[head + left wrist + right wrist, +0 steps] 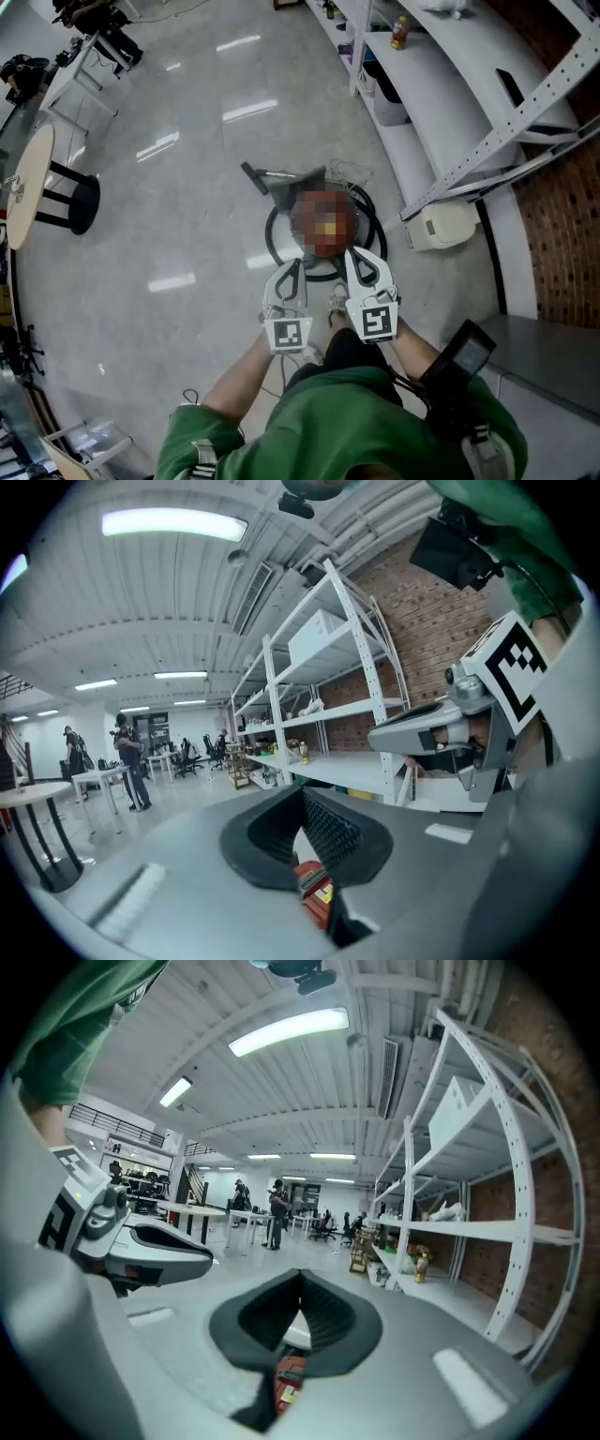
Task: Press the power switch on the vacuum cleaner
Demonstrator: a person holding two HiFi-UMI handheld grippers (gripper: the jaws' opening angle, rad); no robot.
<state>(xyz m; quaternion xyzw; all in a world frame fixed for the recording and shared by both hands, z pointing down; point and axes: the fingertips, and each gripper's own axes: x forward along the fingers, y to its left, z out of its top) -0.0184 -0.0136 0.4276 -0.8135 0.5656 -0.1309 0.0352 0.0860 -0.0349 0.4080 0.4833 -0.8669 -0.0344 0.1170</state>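
The vacuum cleaner (323, 225) stands on the grey floor just ahead of me, a red round body on a black ring base with a dark nozzle (267, 178) at its far left. Its top is blurred, so no switch shows. My left gripper (293, 266) and right gripper (354, 255) hang side by side above its near edge, clear of it. Both are shut with nothing between the jaws. Under the closed tips of the left gripper (302, 795) a red bit of the vacuum (314, 885) shows. The right gripper (300, 1279) shows the vacuum (289, 1374) likewise.
White shelving (441, 103) runs along the right, with a bottle (400, 33) on it and a white box (441, 225) on the floor at its foot. A round table (28, 183) and black stool (70, 202) stand at left. People (129, 761) stand far off.
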